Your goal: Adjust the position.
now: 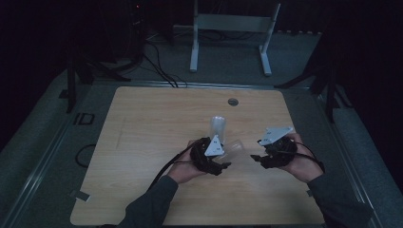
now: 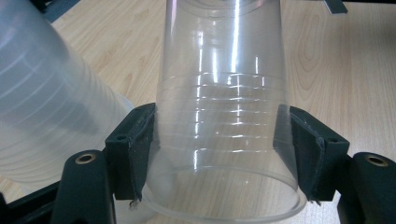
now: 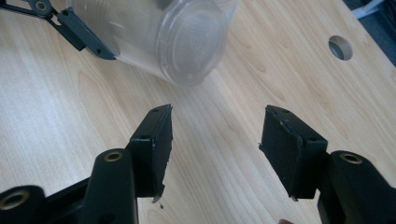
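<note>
While lying level above the wooden counter [image 1: 142,123], the clear plastic cup [image 2: 224,116] is sitting clamped in the left gripper [image 2: 219,144], near a second cup [image 2: 42,102]. Right gripper [image 3: 215,140] is hanging released, jaws apart on nothing, just beside.

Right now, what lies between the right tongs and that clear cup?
Just bare wooden table; in the right gripper view nothing sits between the right tongs and the clear cup.

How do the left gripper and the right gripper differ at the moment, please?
The left gripper's fingers are shut on a clear plastic cup; the right gripper's fingers stand open with nothing between them. The left gripper sits close beside a second cup; the right gripper sits farther from it. Both are black, over the wooden table.
</note>
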Action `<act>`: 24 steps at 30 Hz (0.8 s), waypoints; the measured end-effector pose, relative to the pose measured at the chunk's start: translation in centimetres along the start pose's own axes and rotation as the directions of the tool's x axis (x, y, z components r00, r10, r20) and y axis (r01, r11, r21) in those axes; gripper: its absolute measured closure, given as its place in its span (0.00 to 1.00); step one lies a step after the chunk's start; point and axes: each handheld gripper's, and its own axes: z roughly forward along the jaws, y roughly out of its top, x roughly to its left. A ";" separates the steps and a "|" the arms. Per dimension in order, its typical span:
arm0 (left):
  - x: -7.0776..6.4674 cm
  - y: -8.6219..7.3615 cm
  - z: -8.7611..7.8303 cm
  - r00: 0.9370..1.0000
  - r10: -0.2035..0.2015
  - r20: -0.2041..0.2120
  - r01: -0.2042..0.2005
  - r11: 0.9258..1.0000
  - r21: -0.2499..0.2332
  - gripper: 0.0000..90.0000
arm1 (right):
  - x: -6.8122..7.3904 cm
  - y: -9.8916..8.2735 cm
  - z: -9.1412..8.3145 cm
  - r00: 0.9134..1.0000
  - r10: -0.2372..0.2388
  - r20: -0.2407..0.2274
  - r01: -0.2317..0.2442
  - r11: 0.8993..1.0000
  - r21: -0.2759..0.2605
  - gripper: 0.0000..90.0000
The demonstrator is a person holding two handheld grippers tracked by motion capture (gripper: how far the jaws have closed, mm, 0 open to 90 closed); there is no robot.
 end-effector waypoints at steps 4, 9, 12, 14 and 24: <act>-0.1 0.0 0.1 1.000 0.020 0.022 -0.021 1.000 0.013 0.35 | 0.2 0.1 0.2 1.000 -0.021 -0.011 0.021 1.000 0.018 0.47; -0.2 0.1 0.3 0.998 0.044 0.039 -0.045 0.998 0.032 0.35 | 0.2 0.3 0.2 0.999 -0.043 -0.022 0.044 0.999 0.025 0.47; -0.3 0.2 0.3 0.997 0.055 0.047 -0.057 0.997 0.042 0.35 | 0.4 0.4 0.1 0.998 -0.057 -0.029 0.058 0.998 0.038 0.47; -0.3 0.2 0.3 0.997 0.062 0.054 -0.064 0.997 0.044 0.35 | 0.4 0.4 0.1 0.997 -0.063 -0.035 0.065 0.997 0.040 0.47; -0.5 0.2 0.6 0.993 0.089 0.083 -0.095 0.993 0.069 0.35 | 0.7 0.7 0.4 0.992 -0.110 -0.067 0.115 0.991 0.073 0.47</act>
